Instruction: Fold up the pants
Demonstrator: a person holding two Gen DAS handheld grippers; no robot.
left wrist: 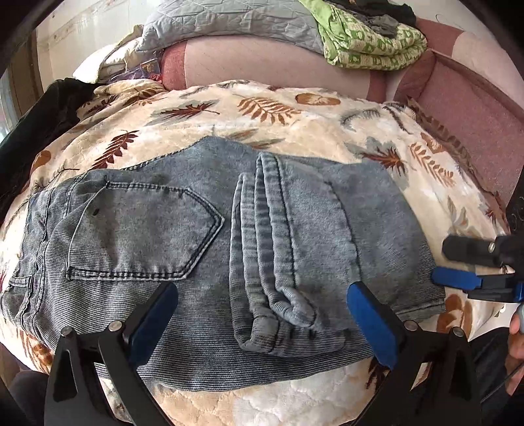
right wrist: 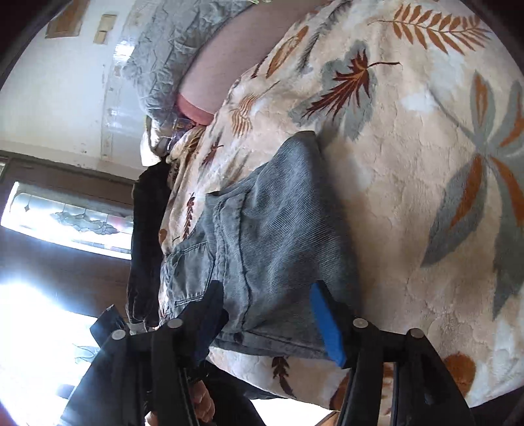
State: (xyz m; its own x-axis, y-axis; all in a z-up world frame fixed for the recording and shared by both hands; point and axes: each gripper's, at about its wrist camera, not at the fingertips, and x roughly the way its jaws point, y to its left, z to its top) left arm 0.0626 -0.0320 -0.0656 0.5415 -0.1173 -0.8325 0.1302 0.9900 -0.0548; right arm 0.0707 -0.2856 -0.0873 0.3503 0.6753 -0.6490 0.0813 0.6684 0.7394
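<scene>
Blue-padded black fingers of the left gripper [left wrist: 262,304] stand nearest the lens, spread wide and holding nothing, poised over the near edge of the faded grey-blue denim pants [left wrist: 209,236]. The pants lie folded into a compact rectangle on the cream plush blanket with rust and grey leaf print [left wrist: 294,108]. The stitched back pocket [left wrist: 140,229] sits on the waistband side of the bundle, and the doubled leg hems [left wrist: 271,249] lie across its middle, directly between the left gripper's fingers. In my judgement the legs have been laid over the seat so the bundle stays short, and the open jaws are centred on the hems either to press them flat or to take the near edge for a further fold. The right gripper [right wrist: 271,314] is at the end of the pants opposite the pocket, its jaws apart and straddling that end; one blue pad [right wrist: 327,324] rests at the denim's edge, with no fabric pinched so far as can be seen. That position suits lifting this end toward the pocket. Beyond the pants, a dark garment [left wrist: 36,137] lies at the blanket's edge on the pocket side, and a pink upholstered backrest [left wrist: 249,65] behind carries a grey quilt [left wrist: 229,23] and a green patterned cloth [left wrist: 370,42]. Task appears well advanced.
</scene>
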